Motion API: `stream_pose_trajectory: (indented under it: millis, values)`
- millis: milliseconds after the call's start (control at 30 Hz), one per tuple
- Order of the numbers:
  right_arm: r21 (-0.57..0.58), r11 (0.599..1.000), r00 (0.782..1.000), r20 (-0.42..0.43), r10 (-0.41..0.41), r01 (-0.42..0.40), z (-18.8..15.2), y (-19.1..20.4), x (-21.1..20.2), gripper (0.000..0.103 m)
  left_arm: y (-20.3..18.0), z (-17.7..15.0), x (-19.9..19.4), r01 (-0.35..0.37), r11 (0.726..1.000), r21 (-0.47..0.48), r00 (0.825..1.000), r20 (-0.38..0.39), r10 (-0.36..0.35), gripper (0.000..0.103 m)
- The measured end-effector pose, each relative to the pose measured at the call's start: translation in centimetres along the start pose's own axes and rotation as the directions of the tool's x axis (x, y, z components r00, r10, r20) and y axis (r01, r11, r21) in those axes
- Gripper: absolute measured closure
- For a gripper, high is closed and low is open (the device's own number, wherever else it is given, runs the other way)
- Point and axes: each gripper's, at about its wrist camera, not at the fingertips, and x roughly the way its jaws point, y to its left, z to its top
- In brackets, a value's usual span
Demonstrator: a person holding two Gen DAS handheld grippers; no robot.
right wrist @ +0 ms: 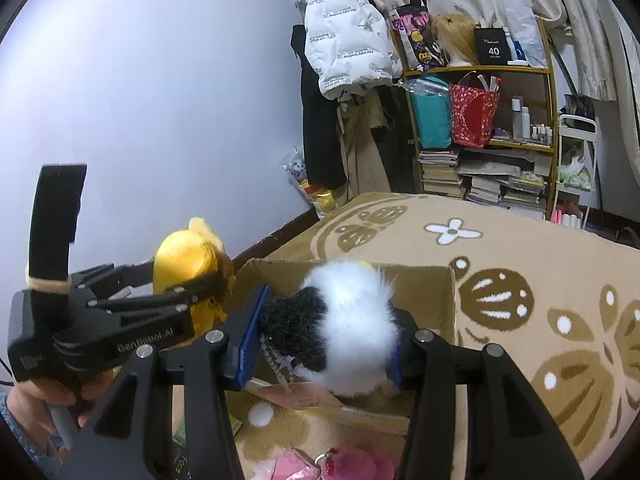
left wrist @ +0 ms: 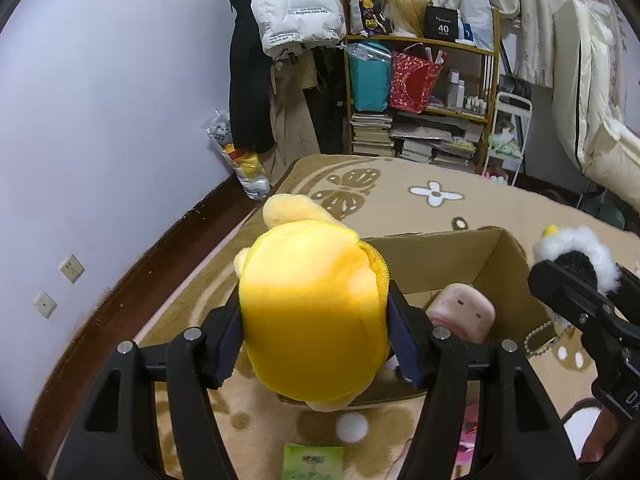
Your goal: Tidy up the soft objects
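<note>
One pink plush [left wrist: 460, 312] boxed; our left hand-held gripper [left wrist: 316, 344] clamps yellow plush [left wrist: 312, 320], right hand-held gripper [right wrist: 320, 340] clamps panda plush [right wrist: 348, 328]; pink items [right wrist: 340, 464] remain.

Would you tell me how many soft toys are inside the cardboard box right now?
1: a pink plush lies on the floor of the cardboard box. The held toys hide part of the interior, so more may be hidden.

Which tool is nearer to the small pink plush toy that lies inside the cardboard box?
The left tool, holding a yellow plush toy, hangs at the box's near edge, right beside the small pink plush toy. The right tool holds a black-and-white fluffy toy farther right.
</note>
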Motion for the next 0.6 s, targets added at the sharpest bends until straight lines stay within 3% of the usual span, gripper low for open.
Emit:
stream_pose_trajectory:
  millis: [167,333,600]
  values:
    - [0.015,1.000,1.000,-0.001,-0.015,0.015,-0.2,-0.7,0.7,0.050,-0.8,-0.8,1.4,-0.010,1.000,0.025,1.000,-0.025,0.011,0.040]
    - [0.027,0.999,0.998,-0.044,-0.033,0.034,-0.8,-1.4,1.9,0.049,-0.7,-1.4,2.6,0.004,1.000,-0.008,0.998,-0.059,-0.005,0.039]
    - [0.034,0.998,0.995,-0.088,-0.056,0.059,-1.5,-2.0,3.1,0.045,-0.6,-1.6,2.9,-0.030,1.000,-0.010,0.997,-0.066,0.029,0.024]
